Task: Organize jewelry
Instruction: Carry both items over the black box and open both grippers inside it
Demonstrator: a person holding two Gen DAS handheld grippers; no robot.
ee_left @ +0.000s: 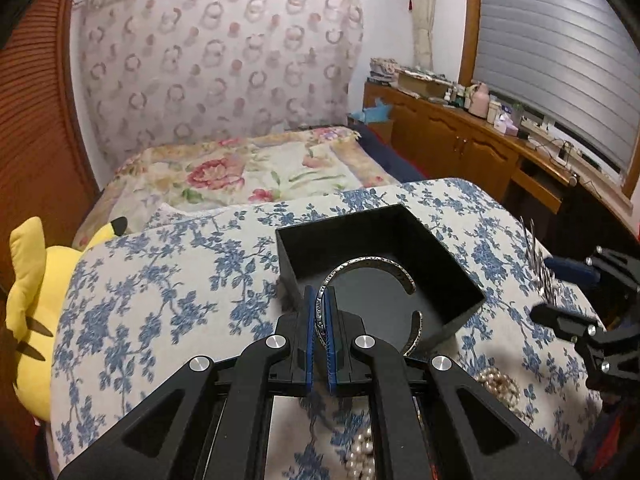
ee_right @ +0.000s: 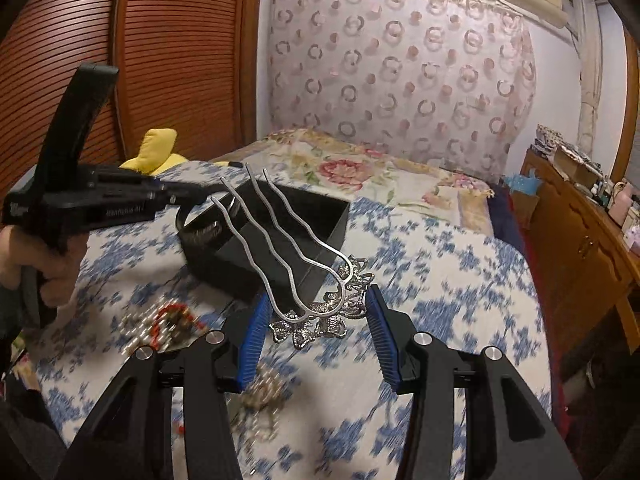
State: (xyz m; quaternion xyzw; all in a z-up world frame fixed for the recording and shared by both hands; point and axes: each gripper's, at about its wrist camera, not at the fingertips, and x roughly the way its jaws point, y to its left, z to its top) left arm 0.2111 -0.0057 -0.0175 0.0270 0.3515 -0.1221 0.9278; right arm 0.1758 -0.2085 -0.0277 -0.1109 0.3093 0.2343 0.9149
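Silver cuff [ee_left: 320, 312] within left hand-held gripper [ee_left: 319, 294]

No legible text (tool [ee_right: 168, 200] lettering blurred)

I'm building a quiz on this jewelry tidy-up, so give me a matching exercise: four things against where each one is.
Things:
1. silver bangle
2. hair comb
3. pearl necklace
4. black box

Places:
A. lying on the floral cloth
B. between the right gripper's fingers
C. standing open on the cloth
D. pinched in the left gripper

Pairs: 1-D, 2-B, 3-A, 4-C
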